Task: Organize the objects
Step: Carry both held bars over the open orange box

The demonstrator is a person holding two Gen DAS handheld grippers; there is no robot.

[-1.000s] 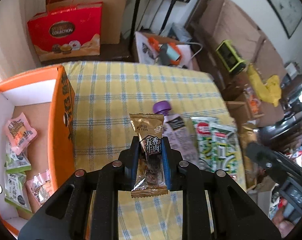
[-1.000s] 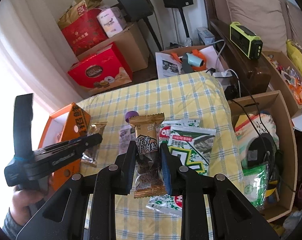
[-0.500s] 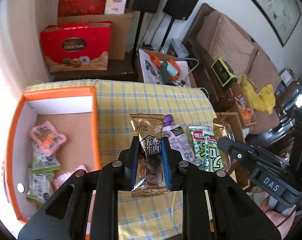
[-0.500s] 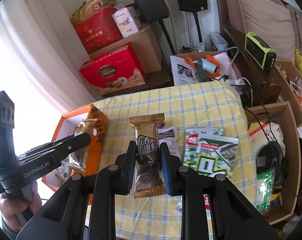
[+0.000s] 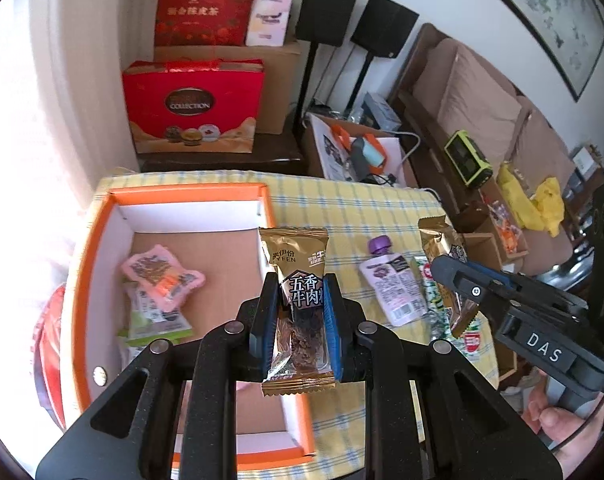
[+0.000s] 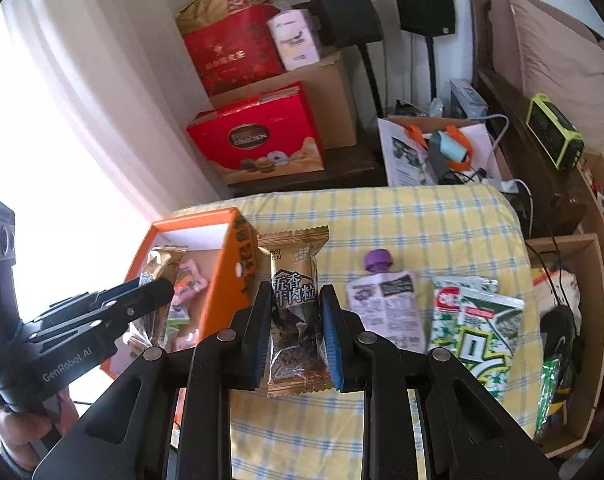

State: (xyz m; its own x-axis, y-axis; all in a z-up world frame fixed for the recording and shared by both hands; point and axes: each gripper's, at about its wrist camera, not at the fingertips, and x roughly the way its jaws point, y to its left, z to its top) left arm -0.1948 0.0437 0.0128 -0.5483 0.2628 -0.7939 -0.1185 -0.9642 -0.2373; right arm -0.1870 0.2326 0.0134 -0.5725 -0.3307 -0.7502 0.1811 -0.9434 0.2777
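My left gripper point(image 5: 300, 280) is shut on a gold beef snack packet point(image 5: 298, 312) and holds it above the right wall of the orange box point(image 5: 102, 216). In the right wrist view it point(image 6: 158, 284) hangs over the box point(image 6: 222, 292) with its packet point(image 6: 158, 260). My right gripper point(image 6: 296, 292) is shut on a second gold beef snack packet point(image 6: 298, 320) above the checked cloth, just right of the box. It also shows in the left wrist view point(image 5: 441, 266) with its packet point(image 5: 441, 240). Pink point(image 5: 162, 276) and green point(image 5: 154, 320) snack packs lie in the box.
A purple-capped pouch point(image 6: 381, 304) and green seaweed packs point(image 6: 477, 328) lie on the yellow checked cloth point(image 6: 421, 220). Red gift boxes point(image 6: 258, 140), cardboard boxes and speakers stand behind the table. An open cardboard box point(image 6: 581, 320) with clutter sits to the right.
Both grippers have moved left with their packets. The left one has gone from above the cloth to over the orange box; the right one has come up beside the box.
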